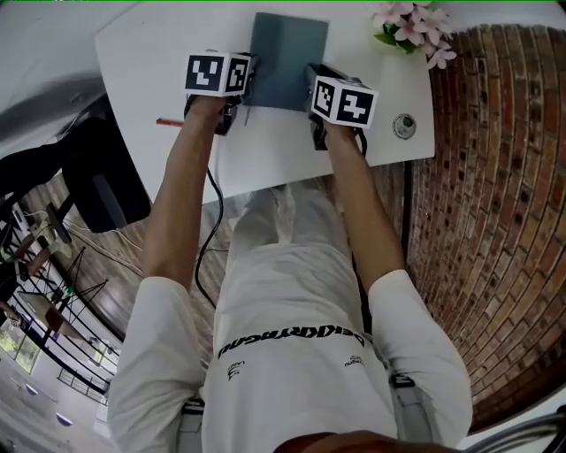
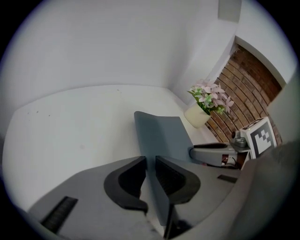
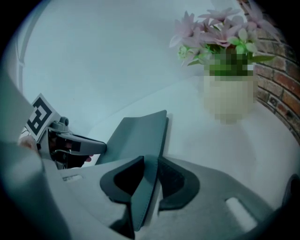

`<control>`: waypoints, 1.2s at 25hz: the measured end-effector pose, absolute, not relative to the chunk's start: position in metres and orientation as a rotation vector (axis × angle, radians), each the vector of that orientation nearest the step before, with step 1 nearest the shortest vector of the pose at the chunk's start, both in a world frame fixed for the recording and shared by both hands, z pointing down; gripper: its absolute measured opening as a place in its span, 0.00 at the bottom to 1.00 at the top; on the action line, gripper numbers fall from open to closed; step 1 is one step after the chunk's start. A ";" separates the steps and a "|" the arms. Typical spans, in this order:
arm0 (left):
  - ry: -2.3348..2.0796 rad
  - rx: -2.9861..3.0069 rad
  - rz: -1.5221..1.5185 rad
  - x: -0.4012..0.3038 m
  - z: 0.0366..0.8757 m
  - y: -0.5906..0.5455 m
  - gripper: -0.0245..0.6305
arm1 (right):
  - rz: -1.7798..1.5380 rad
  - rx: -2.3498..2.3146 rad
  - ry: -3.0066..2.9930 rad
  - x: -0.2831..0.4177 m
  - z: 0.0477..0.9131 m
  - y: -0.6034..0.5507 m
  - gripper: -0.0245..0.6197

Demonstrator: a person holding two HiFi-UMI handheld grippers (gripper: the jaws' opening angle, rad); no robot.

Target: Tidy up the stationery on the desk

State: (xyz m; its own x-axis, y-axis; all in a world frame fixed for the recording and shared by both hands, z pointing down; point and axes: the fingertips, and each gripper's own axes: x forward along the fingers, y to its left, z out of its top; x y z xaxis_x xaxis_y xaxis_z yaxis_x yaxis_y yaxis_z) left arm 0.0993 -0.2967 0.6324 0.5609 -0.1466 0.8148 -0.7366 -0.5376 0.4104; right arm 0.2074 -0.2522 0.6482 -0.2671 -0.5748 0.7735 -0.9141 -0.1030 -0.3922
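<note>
A slate-grey notebook [image 1: 287, 57] lies at the far middle of the white desk [image 1: 150, 53]. My left gripper [image 1: 249, 86] holds its near left corner and my right gripper [image 1: 312, 72] its near right corner. In the left gripper view the notebook's [image 2: 161, 136] edge runs between the left gripper's [image 2: 150, 171] dark pads, which close on it. In the right gripper view the grey cover [image 3: 136, 136] stands edge-on between the right gripper's [image 3: 150, 173] pads, pinched. A red pencil [image 1: 170, 122] lies on the desk left of my left hand.
A pot of pink flowers [image 1: 411, 26] stands at the desk's far right corner, close to the notebook [image 3: 229, 98]. A small round metal object [image 1: 404, 125] sits by the desk's right edge. A brick wall [image 1: 495, 177] runs on the right; a black chair [image 1: 106, 177] stands left.
</note>
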 end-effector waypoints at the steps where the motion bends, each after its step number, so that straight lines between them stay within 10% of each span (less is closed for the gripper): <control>1: -0.725 2.001 0.947 0.096 0.632 -0.292 0.14 | 1.313 1.619 -1.826 0.205 0.648 -0.251 0.17; 30: -0.982 1.789 0.725 0.011 0.636 -0.172 0.13 | 1.216 1.347 -1.922 0.130 0.647 -0.172 0.17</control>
State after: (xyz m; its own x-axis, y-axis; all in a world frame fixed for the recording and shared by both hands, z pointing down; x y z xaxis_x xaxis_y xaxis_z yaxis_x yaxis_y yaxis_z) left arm 0.0115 -0.1725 0.6356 0.5042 -0.3069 0.8072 -0.8617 -0.2398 0.4471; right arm 0.1297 -0.1720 0.6465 -0.3904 -0.4761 0.7880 -0.9160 0.1146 -0.3846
